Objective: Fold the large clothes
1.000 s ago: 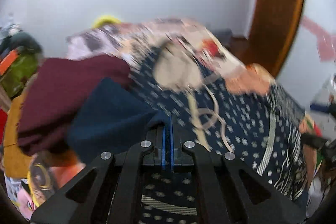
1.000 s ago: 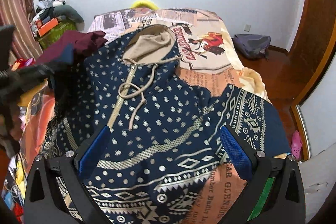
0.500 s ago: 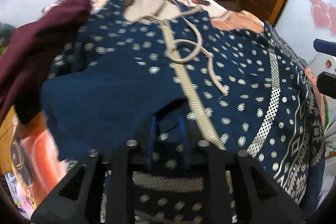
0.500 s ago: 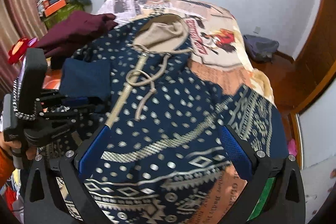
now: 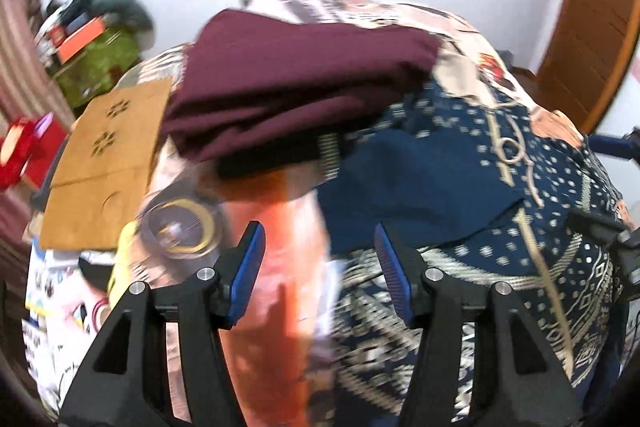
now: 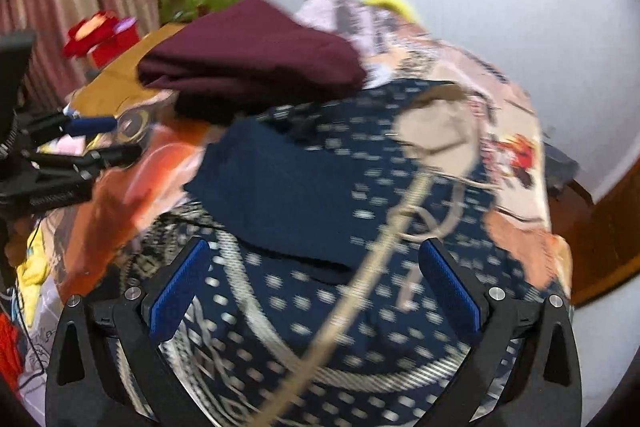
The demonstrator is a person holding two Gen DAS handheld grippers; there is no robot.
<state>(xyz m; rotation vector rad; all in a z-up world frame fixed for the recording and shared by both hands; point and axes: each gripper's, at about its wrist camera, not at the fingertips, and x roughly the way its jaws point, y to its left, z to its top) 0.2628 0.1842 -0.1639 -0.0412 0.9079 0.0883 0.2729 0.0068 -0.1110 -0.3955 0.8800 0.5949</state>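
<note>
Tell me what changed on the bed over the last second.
The left tool let go of the hoodie's plain navy sleeve, which it had carried across and now lies folded over the patterned front; its jaws are opening with nothing between them, and it has pulled back toward the bed's edge. The right tool stays open. The maroon garment is unmoved.

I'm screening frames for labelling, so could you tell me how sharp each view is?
Left wrist view: the bedspread smears with motion blur, while the left claw stays crisp. Right wrist view: the navy hoodie has streaked dots, and the wall is curved by fisheye.
</note>
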